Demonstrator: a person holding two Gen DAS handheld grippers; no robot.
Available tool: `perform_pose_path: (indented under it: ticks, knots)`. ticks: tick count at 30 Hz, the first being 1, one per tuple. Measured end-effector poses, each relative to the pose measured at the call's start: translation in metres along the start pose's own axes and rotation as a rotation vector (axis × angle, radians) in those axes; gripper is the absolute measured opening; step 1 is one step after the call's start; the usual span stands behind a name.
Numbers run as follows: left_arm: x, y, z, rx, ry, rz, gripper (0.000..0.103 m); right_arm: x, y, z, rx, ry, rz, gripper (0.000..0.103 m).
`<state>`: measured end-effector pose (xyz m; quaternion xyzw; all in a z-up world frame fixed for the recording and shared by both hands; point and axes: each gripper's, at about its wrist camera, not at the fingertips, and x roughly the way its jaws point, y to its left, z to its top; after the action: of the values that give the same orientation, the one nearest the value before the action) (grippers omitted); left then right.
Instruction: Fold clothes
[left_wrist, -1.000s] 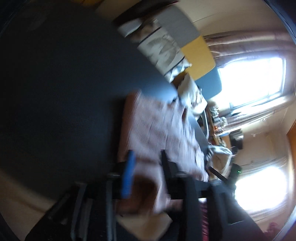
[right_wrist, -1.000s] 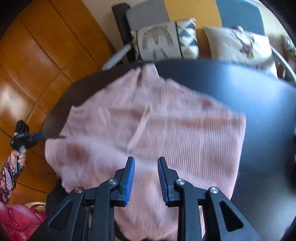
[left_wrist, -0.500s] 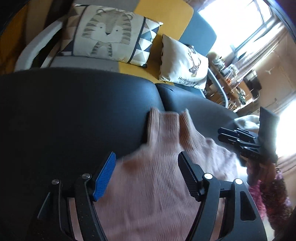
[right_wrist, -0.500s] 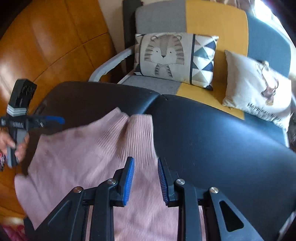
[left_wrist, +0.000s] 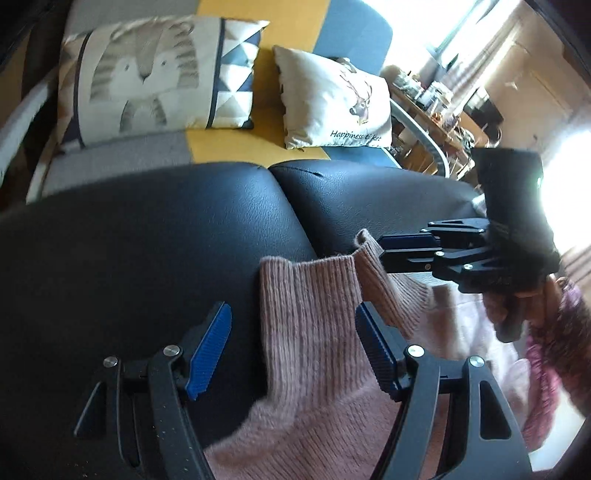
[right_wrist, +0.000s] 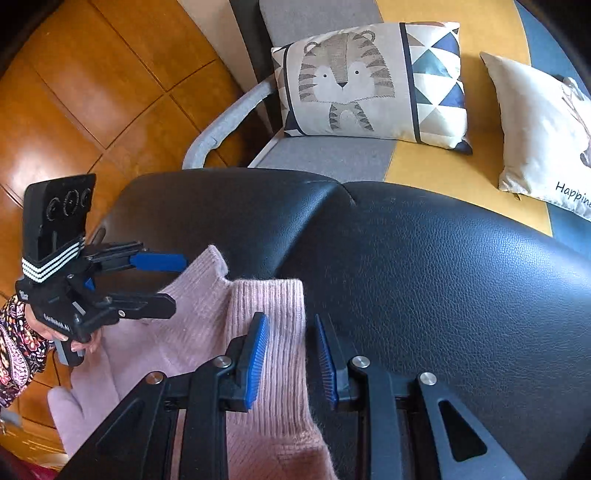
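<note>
On black seat (left_wrist: 147, 240): both grippers (left_wrist: 293, 350) (right_wrist: 290, 360) over sweater (left_wrist: 314, 332), angled down.

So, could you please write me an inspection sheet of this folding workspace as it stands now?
Surface: black leather top, two padded sections meeting at a seam.
Job's things: pink sweater lying on the top, ribbed collar towards the sofa.
Clutter: nothing seen on the top besides the sweater.
Grippers: left gripper wide open, jaws just been opening, collar between them but not pinched; right gripper narrowly open over the collar, pads not pressing.
Cables: nothing seen.
Surroundings: sofa with tiger cushion and deer cushion; wooden floor.
</note>
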<state>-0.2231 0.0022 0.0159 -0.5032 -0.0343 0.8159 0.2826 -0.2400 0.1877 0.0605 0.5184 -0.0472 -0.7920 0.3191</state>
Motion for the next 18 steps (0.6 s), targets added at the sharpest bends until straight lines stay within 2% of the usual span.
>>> perform_pose_path:
  ticks: [3, 4, 5, 6, 7, 8, 9, 12, 18]
  knots:
    - [0.004, -0.009, -0.003, 0.053, -0.022, 0.033, 0.073, 0.001, 0.001, -0.002, 0.005, -0.011, -0.009, 0.026]
    - [0.005, -0.012, -0.004, 0.071, -0.030, 0.044, 0.072, 0.002, 0.001, -0.002, 0.007, -0.010, -0.017, 0.020]
    - [0.006, -0.015, -0.005, 0.092, -0.031, 0.052, 0.061, 0.003, 0.001, -0.002, 0.008, -0.009, -0.025, 0.014]
    - [0.006, -0.017, -0.006, 0.114, -0.031, 0.059, 0.036, 0.003, 0.001, -0.002, 0.013, -0.009, -0.032, 0.012]
    - [0.007, -0.018, -0.007, 0.122, -0.026, 0.078, 0.025, 0.003, 0.000, -0.003, 0.022, -0.010, -0.033, 0.008]
    - [0.006, -0.016, -0.006, 0.106, -0.019, 0.063, 0.015, 0.002, -0.001, -0.003, 0.027, -0.011, -0.035, 0.006]
    - [0.005, -0.013, -0.005, 0.084, -0.012, 0.039, 0.011, 0.002, -0.001, -0.004, 0.031, -0.012, -0.036, 0.005]
    - [-0.001, -0.012, -0.005, 0.061, -0.026, 0.025, 0.010, -0.002, -0.002, -0.007, 0.044, -0.025, -0.054, 0.004]
    - [-0.031, -0.024, -0.006, 0.068, -0.096, -0.016, 0.010, -0.028, 0.004, -0.013, 0.065, -0.103, -0.012, 0.004]
